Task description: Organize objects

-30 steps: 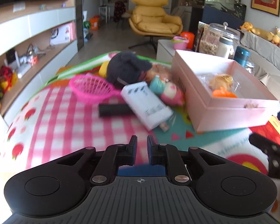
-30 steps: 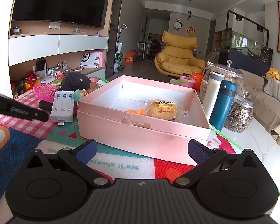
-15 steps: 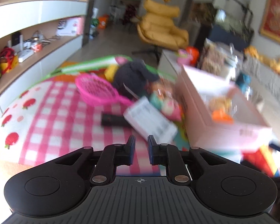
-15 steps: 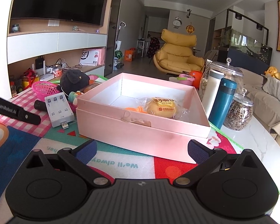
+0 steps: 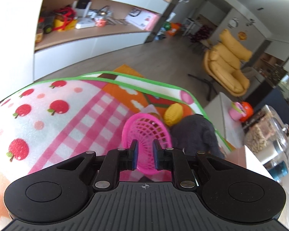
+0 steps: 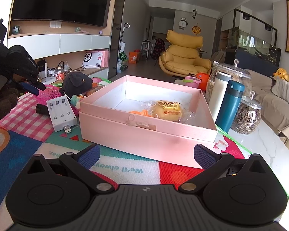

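A pink mesh basket (image 5: 146,129) lies on the patterned mat, with a dark plush toy (image 5: 194,132) and a yellow toy (image 5: 173,114) just behind it. My left gripper (image 5: 145,152) hangs over the basket's near rim, rolled to one side. Its jaws stand a narrow slit apart and grip nothing. In the right wrist view the left gripper (image 6: 35,87) sits at the basket's (image 6: 50,94) left edge. My right gripper (image 6: 146,156) stands wide open before the pink box (image 6: 144,123), which holds a wrapped bun (image 6: 167,110). A white battery charger (image 6: 60,113) lies left of the box.
A teal flask (image 6: 230,105), a white flask (image 6: 218,94) and glass jars (image 6: 248,115) stand right of the box. A black cylinder (image 6: 41,108) and a small doll (image 6: 77,99) lie by the charger. A gloved hand (image 6: 2,100) holds the left gripper. The mat's green edge (image 5: 144,80) marks the table's far side.
The left gripper swung left to the pink basket and rolled, so its view now tilts. Its jaws kept the same narrow gap. The right gripper stayed still.
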Action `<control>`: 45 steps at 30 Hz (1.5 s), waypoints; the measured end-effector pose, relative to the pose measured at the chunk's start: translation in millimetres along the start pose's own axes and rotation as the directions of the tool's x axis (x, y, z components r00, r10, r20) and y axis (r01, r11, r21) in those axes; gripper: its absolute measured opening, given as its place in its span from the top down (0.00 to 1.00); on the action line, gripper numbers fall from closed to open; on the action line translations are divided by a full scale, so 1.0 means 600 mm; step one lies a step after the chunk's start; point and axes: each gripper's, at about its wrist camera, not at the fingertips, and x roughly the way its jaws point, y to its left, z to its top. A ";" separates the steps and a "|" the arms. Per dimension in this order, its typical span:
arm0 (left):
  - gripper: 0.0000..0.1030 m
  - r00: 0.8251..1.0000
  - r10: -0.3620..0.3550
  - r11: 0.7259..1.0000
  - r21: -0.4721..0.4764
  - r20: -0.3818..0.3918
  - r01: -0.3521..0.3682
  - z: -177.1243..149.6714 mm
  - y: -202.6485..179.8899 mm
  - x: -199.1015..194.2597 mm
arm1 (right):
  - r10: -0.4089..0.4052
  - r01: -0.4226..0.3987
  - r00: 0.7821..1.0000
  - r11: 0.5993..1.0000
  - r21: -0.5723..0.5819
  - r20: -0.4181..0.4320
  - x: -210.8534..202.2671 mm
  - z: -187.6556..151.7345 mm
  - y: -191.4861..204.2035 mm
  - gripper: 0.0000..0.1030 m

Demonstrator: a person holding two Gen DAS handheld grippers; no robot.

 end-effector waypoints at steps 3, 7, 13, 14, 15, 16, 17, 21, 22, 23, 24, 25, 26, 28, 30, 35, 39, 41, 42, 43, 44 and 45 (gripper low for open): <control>0.83 0.999 -0.031 0.999 -0.017 -0.015 0.031 -0.016 0.009 -0.013 | -0.001 0.001 1.000 1.000 0.002 -0.001 -0.001 0.000 -0.001 0.00; 0.83 0.998 -0.054 0.997 -0.047 0.021 0.055 -0.031 0.025 -0.042 | -0.002 0.002 1.000 1.000 -0.002 -0.005 0.000 0.000 -0.001 0.00; 0.83 0.996 -0.073 0.995 -0.058 0.047 0.075 -0.029 0.034 -0.058 | -0.002 0.002 1.000 1.000 -0.002 -0.006 0.001 0.000 -0.001 0.00; 0.83 0.997 -0.069 0.996 -0.060 0.039 0.071 -0.026 0.034 -0.054 | -0.003 0.003 1.000 1.000 -0.003 -0.007 0.001 0.000 0.000 0.00; 0.83 0.997 -0.066 0.996 -0.065 0.034 0.068 -0.023 0.034 -0.050 | -0.004 0.004 1.000 1.000 -0.004 -0.007 0.001 0.000 0.000 0.00; 0.83 0.997 -0.064 0.995 -0.069 0.030 0.066 -0.021 0.034 -0.045 | -0.005 0.005 1.000 1.000 -0.004 -0.007 0.001 0.000 0.000 0.00; 0.83 0.998 -0.061 0.995 -0.072 0.027 0.063 -0.020 0.034 -0.040 | -0.006 0.006 1.000 1.000 -0.004 -0.006 0.001 0.000 0.000 0.00; 0.82 0.999 -0.039 0.997 -0.064 0.022 0.040 -0.014 0.025 -0.016 | -0.007 0.007 1.000 1.000 -0.003 -0.008 0.002 -0.001 0.000 0.00; 0.79 0.999 -0.029 0.998 -0.059 0.023 0.030 -0.012 0.021 -0.009 | -0.007 0.007 1.000 1.000 -0.004 -0.008 0.002 -0.001 0.000 0.00; 0.77 0.999 -0.023 0.998 -0.053 0.024 0.024 -0.010 0.017 -0.002 | -0.007 0.007 1.000 1.000 -0.004 -0.008 0.002 -0.001 0.000 0.00; 0.76 1.000 -0.011 0.999 -0.043 0.025 0.012 -0.008 0.013 0.007 | -0.007 0.007 1.000 1.000 -0.003 -0.008 0.002 -0.001 0.000 0.00; 0.76 1.000 0.000 0.999 -0.033 0.024 0.000 -0.007 0.009 0.017 | -0.007 0.007 1.000 1.000 -0.003 -0.008 0.002 -0.001 0.000 0.00; 0.76 1.000 0.015 1.000 -0.021 0.024 -0.015 -0.006 0.004 0.026 | -0.007 0.007 1.000 1.000 -0.003 -0.008 0.002 -0.001 0.001 0.00; 0.79 0.999 0.040 0.999 0.012 0.023 -0.040 -0.006 -0.003 0.044 | -0.008 0.007 1.000 1.000 -0.004 -0.009 0.003 -0.001 0.001 0.00; 0.83 0.999 0.047 0.997 0.056 0.022 -0.048 -0.007 -0.006 0.056 | -0.007 0.007 1.000 1.000 -0.006 -0.013 0.004 0.000 0.001 0.00; 0.90 1.000 -0.003 0.986 0.165 0.002 0.003 -0.005 0.012 0.038 | 0.008 -0.008 1.000 1.000 -0.015 -0.025 0.009 0.001 0.003 0.00; 0.90 1.000 0.005 0.967 0.253 -0.019 0.000 -0.001 0.045 0.007 | 0.009 -0.011 0.999 0.999 -0.050 -0.034 0.011 0.001 0.014 0.00; 0.90 0.999 0.000 0.968 0.251 -0.040 0.010 0.002 0.067 -0.006 | 0.007 -0.009 0.999 0.997 -0.078 -0.035 0.011 0.001 0.021 0.00; 0.90 0.999 -0.011 0.971 0.237 -0.050 0.022 0.005 0.077 -0.013 | 0.003 -0.007 0.999 0.996 -0.091 -0.038 0.012 0.001 0.026 0.00; 0.90 0.997 -0.035 0.976 0.212 -0.065 0.048 0.007 0.088 -0.018 | 0.001 -0.005 0.999 0.995 -0.103 -0.041 0.013 0.001 0.029 0.00; 0.90 0.993 -0.073 0.981 0.171 -0.088 0.087 0.008 0.097 -0.020 | 0.000 -0.004 0.999 0.994 -0.113 -0.043 0.013 0.000 0.032 0.00; 0.90 0.987 -0.110 0.984 0.125 -0.113 0.124 0.007 0.106 -0.019 | -0.002 -0.004 0.999 0.993 -0.120 -0.045 0.013 0.000 0.034 0.00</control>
